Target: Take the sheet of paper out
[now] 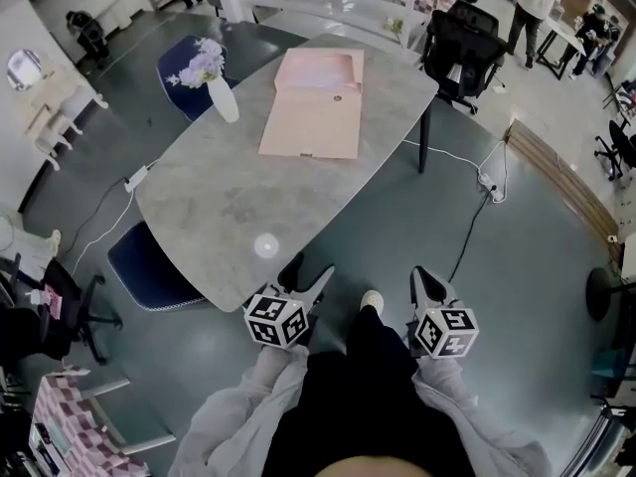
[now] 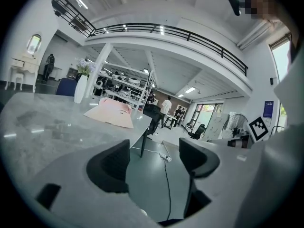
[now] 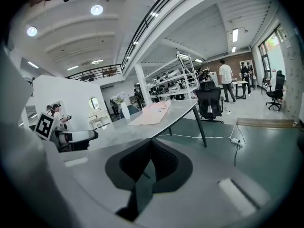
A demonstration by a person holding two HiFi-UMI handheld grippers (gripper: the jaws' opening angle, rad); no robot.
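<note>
Flat pink paper folder (image 1: 313,107) lies on the far half of the grey stone-look tabletop (image 1: 229,207). Its opened flap points to the far edge and its right side is close to the right edge. Whether a sheet sits inside cannot be told from any view. Nothing touches the folder. White ceramic vase (image 1: 224,97) with pale lilac flowers (image 1: 202,65) stands upright at the left edge, near the folder's left side but apart from it. Near half of the tabletop is bare. Left gripper (image 1: 311,271) is held off the table, just beyond its near corner and above the floor. Its own view shows the two dark pads well apart with only floor and cable between them, so the left gripper (image 2: 154,151) is open and empty, aimed along the table toward the folder (image 2: 111,112). Right gripper (image 1: 422,278) is to the right of the left one, also over the floor and well clear of the table. In its own view the right gripper (image 3: 149,148) has its pads pressed together with nothing between them, and the folder (image 3: 152,113) is far ahead. Grey sleeves (image 1: 248,405) lead back to the person. Black office chair (image 1: 462,43) stands past the far right corner. Dark blue chair (image 1: 149,266) is tucked under the near left edge.
</note>
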